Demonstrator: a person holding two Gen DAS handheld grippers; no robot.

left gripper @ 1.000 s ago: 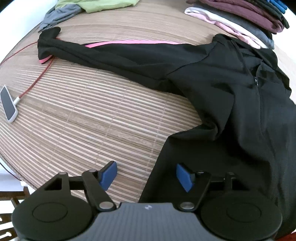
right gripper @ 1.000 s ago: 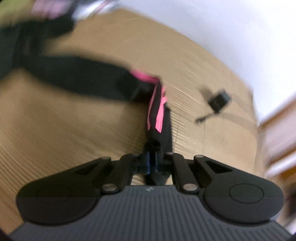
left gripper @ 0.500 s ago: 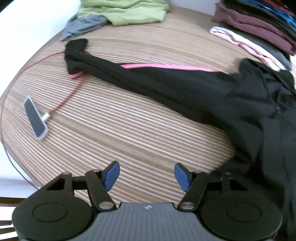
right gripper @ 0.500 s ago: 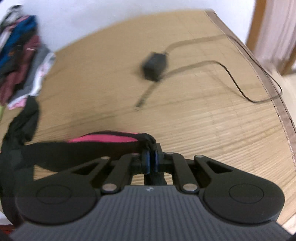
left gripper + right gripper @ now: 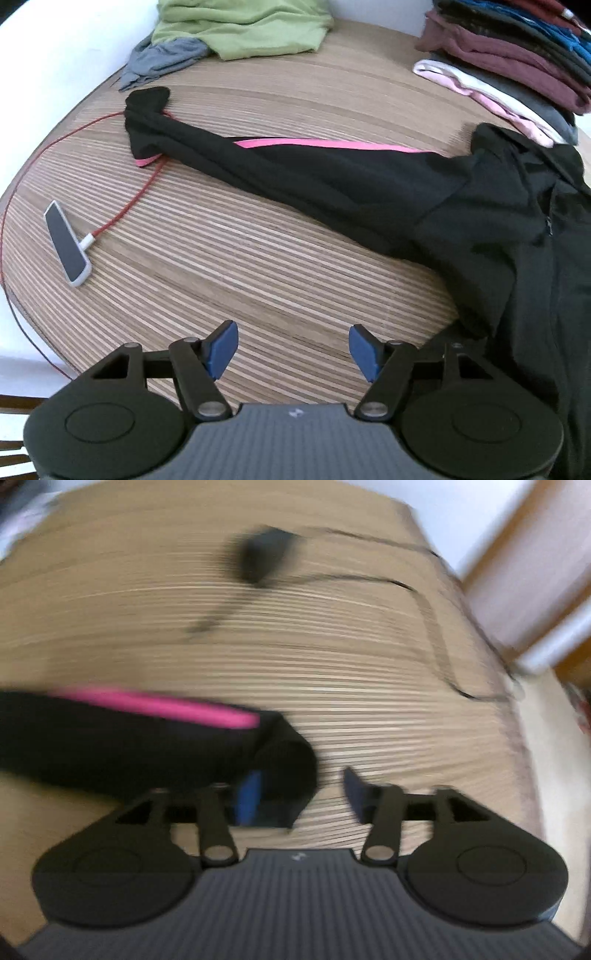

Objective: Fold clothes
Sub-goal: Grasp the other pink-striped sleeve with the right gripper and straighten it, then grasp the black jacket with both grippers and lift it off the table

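Black jacket (image 5: 498, 236) lay spread on slatted bench (image 5: 258, 266), sleeves running crosswise | right gripper (image 5: 299, 794) opening, cuff (image 5: 284, 771) loose between fingers | left gripper (image 5: 291, 347) spread, empty, hem rightward

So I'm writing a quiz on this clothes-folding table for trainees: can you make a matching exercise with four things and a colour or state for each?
Things:
1. phone
2. stripe on the black jacket's sleeve
3. crumpled shirt at the far edge
4. left gripper

Colour or state:
A. green
B. open, nothing between the pads
C. pink
D. plugged into a red cable

Pairs: 1-D, 2-C, 3-A, 4-B
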